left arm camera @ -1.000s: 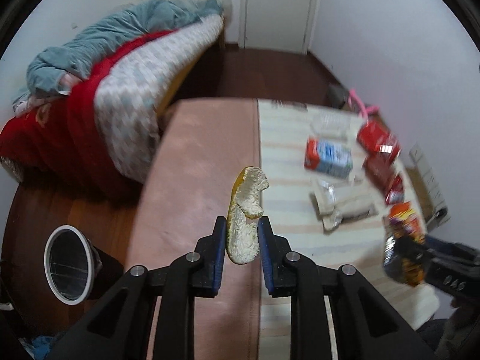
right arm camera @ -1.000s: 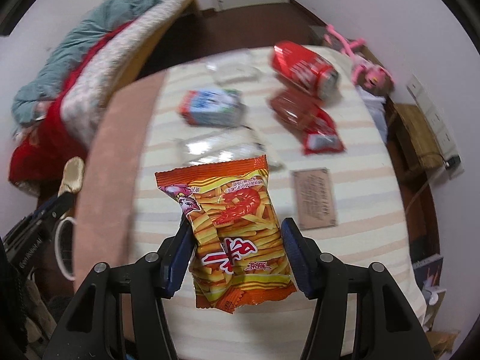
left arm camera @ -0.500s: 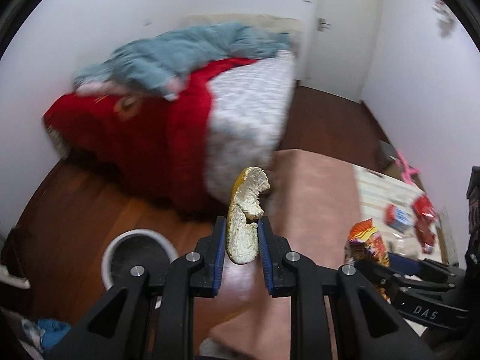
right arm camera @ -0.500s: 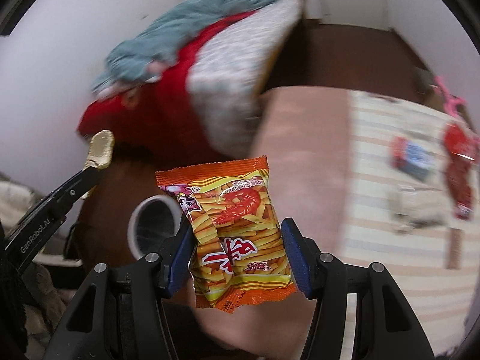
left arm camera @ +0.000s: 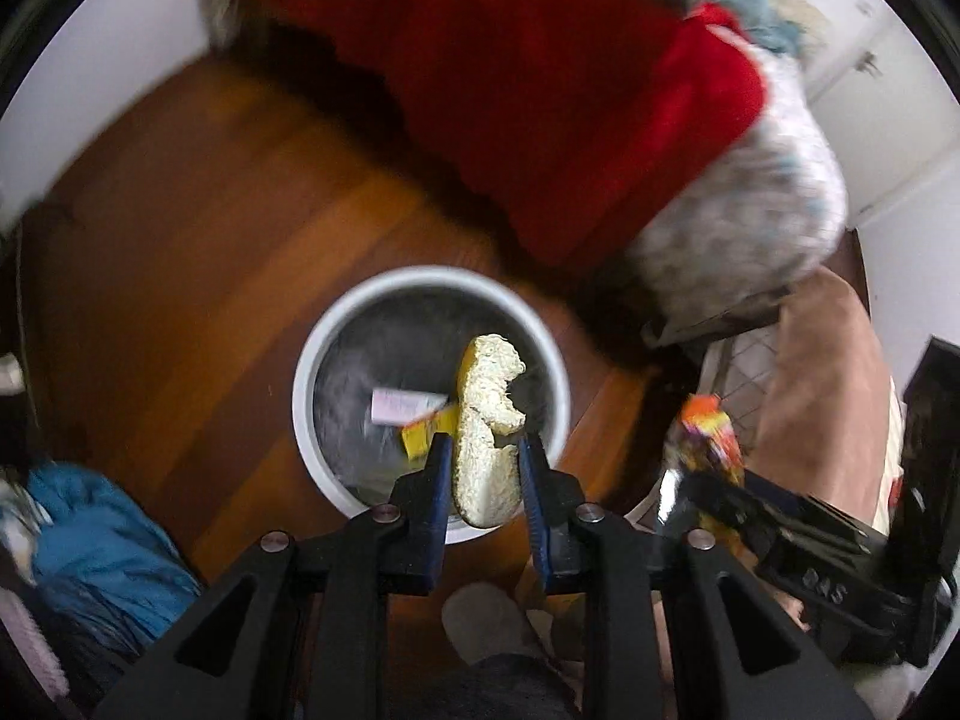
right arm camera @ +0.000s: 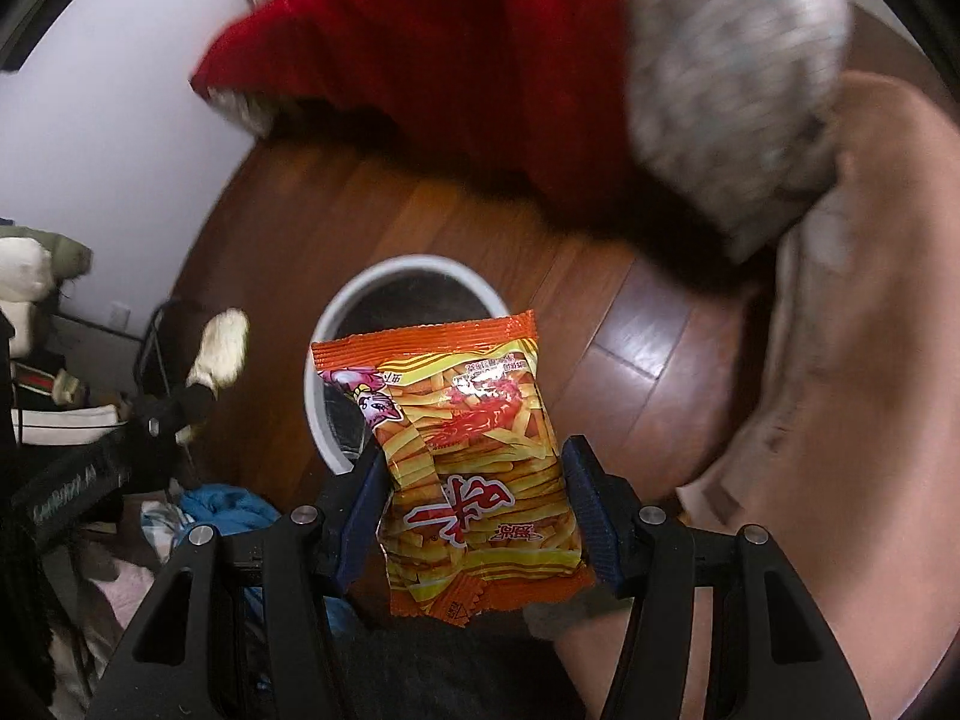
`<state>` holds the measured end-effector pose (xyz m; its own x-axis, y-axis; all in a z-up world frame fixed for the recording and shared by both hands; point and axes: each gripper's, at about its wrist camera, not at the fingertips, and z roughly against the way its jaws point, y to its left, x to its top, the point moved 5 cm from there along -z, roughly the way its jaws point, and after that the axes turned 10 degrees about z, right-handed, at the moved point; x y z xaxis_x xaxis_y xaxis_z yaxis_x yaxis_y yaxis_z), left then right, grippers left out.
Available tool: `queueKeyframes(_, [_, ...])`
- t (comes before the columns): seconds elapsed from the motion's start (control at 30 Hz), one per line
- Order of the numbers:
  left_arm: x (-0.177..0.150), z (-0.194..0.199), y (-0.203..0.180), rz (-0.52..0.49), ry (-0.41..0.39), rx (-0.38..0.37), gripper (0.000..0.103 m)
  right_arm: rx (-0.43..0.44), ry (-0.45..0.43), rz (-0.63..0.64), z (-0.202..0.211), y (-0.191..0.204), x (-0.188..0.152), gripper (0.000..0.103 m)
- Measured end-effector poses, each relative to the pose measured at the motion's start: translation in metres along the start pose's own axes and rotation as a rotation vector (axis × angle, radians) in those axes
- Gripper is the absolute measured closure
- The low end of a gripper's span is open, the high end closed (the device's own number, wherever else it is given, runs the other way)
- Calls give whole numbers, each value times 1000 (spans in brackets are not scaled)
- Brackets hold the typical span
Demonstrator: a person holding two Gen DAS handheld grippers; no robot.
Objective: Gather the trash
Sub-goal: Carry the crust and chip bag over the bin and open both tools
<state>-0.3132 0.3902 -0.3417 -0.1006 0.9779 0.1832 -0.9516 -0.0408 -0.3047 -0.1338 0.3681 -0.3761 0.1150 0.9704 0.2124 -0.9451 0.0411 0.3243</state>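
My left gripper [left arm camera: 483,468] is shut on a bitten piece of bread [left arm camera: 487,420] and holds it above the white-rimmed trash bin [left arm camera: 336,324] on the wooden floor. Wrappers lie inside the bin. My right gripper [right arm camera: 474,480] is shut on an orange snack bag [right arm camera: 474,456] and holds it over the near edge of the same bin [right arm camera: 414,273]. In the left wrist view the snack bag [left arm camera: 708,432] sits to the right of the bin. In the right wrist view the bread [right arm camera: 219,348] shows at the left.
A bed with a red blanket [left arm camera: 570,90] and a patterned quilt [left arm camera: 756,222] stands behind the bin. The table with its tan cloth [right arm camera: 852,360] is to the right. Blue clothing [left arm camera: 102,540] lies on the floor at the left.
Both grippers have swung from over the table to the left and down, over the trash bin on the floor. Each still holds its item.
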Motion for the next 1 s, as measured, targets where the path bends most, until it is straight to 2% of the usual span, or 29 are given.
queueKeyframes(0.07, [5, -23, 17, 57, 43, -6, 82, 2, 41, 3, -33, 6, 12, 43])
queueKeyframes(0.13, [7, -40, 26, 91, 72, 21, 75, 9, 76, 19, -58, 11, 22, 43])
queueKeyframes(0.17, [10, -45, 31, 104, 75, 26, 68, 6, 97, 20, -75, 13, 29, 43])
queueKeyframes(0.2, [10, -50, 37, 123, 79, 35, 48, 7, 108, 23, -82, 14, 30, 41])
queueKeyframes(0.23, [10, -56, 41, 137, 85, 46, 35, 12, 132, 30, -94, 14, 34, 40])
queueKeyframes(0.27, [9, -59, 47, 156, 80, 57, 18, 16, 154, 30, -104, 14, 37, 33])
queueKeyframes(0.37, [6, -57, 59, 181, 63, 91, 14, 26, 168, 33, -123, 14, 44, 20])
queueKeyframes(0.4, [7, -54, 67, 186, 60, 105, 7, 31, 167, 39, -128, 14, 46, 7])
queueKeyframes(0.47, [5, -52, 75, 180, 35, 145, 5, 54, 161, 41, -130, 14, 47, 1])
queueKeyframes(0.53, [3, -44, 80, 168, -21, 194, 5, 51, 150, 44, -128, 11, 49, 1])
queueKeyframes(0.63, [-3, -34, 86, 160, -60, 258, 5, 35, 131, 62, -117, 13, 40, 1])
queueKeyframes(1.0, [-25, -1, 74, 80, -125, 302, 5, -144, 84, 196, -61, 25, -2, 0])
